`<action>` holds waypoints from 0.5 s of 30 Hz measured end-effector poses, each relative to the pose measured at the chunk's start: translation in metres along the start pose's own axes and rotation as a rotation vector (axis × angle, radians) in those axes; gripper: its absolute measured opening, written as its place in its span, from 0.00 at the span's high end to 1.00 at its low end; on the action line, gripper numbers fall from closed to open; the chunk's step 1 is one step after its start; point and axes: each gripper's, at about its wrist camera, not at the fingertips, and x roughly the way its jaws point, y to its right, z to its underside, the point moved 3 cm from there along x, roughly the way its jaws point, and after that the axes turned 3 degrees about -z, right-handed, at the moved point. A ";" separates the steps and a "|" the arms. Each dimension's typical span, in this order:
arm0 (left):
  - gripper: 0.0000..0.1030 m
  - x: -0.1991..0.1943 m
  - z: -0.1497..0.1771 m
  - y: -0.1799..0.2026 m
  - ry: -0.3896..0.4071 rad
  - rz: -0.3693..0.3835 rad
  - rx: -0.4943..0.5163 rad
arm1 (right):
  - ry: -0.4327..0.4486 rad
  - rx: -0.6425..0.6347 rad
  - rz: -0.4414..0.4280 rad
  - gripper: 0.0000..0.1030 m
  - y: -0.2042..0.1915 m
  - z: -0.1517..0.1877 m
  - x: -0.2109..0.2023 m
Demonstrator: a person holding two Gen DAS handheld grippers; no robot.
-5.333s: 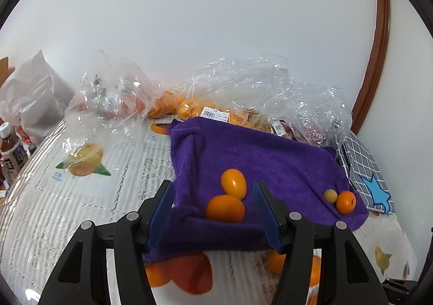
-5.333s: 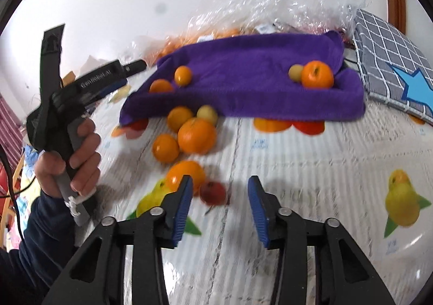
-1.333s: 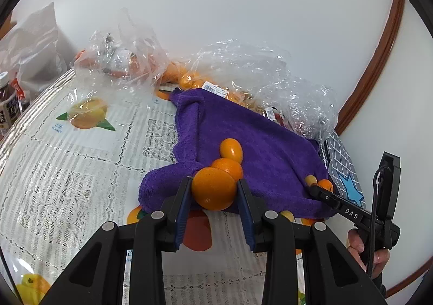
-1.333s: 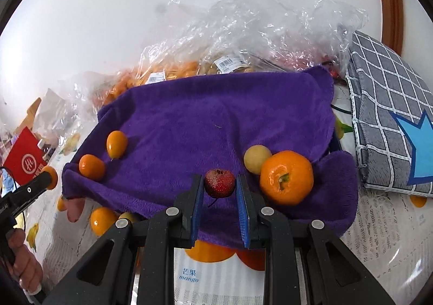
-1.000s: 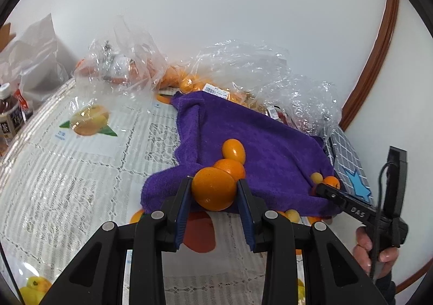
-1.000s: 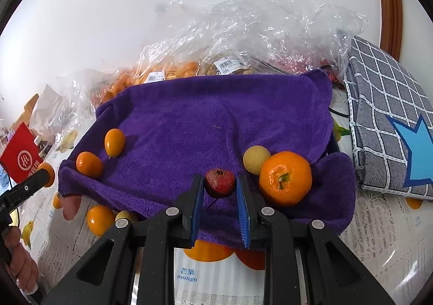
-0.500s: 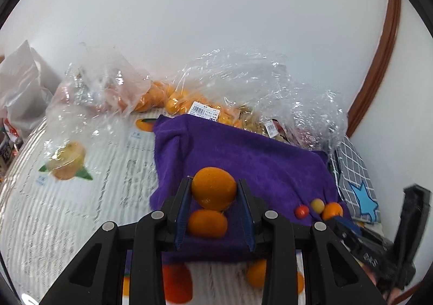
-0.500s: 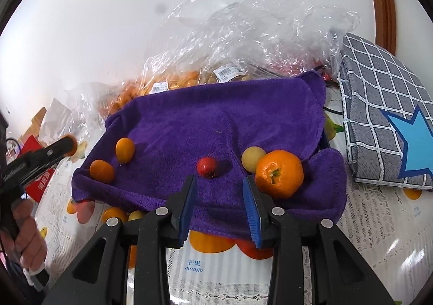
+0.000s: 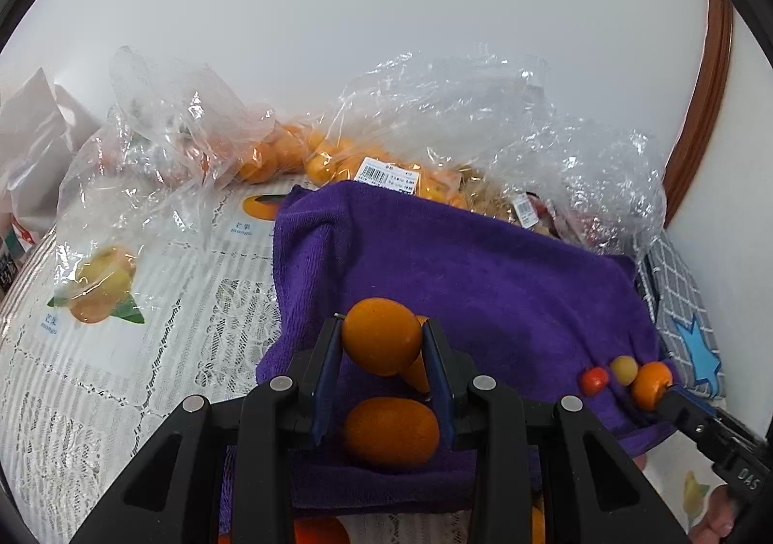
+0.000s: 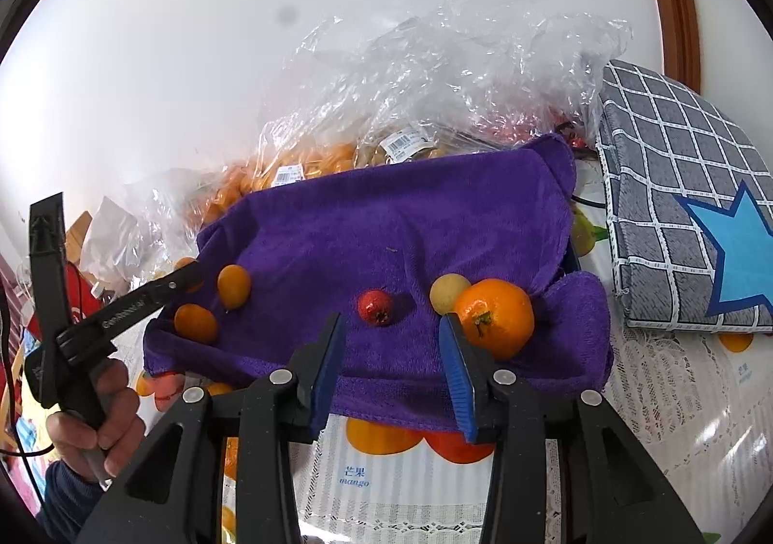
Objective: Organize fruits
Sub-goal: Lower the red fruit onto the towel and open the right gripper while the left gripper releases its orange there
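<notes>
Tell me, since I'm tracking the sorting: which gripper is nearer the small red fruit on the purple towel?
Right. The right gripper hangs just short of the small red fruit, jaws opening, nothing between them. The left gripper holds an orange fruit over the purple towel's far end.

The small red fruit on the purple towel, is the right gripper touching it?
Apart. The right wrist view shows the red fruit lying on the towel beyond the right gripper, whose opening jaws hold nothing.

L grip (image 9: 381, 350) clamped on fruit | R grip (image 10: 392, 353) jaws opening, empty
</notes>
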 end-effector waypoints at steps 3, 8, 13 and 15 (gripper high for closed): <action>0.69 0.005 0.001 -0.001 -0.012 0.001 -0.002 | -0.006 -0.011 0.001 0.60 -0.002 0.001 0.001; 0.69 0.006 0.003 -0.001 -0.017 0.005 -0.002 | -0.001 -0.039 0.012 0.59 -0.007 0.003 0.001; 0.57 0.002 0.005 0.001 -0.009 0.022 0.008 | 0.002 -0.080 0.002 0.59 -0.015 0.006 0.000; 0.54 0.000 0.006 0.003 0.001 0.021 0.017 | 0.037 -0.095 0.038 0.59 -0.018 0.006 -0.005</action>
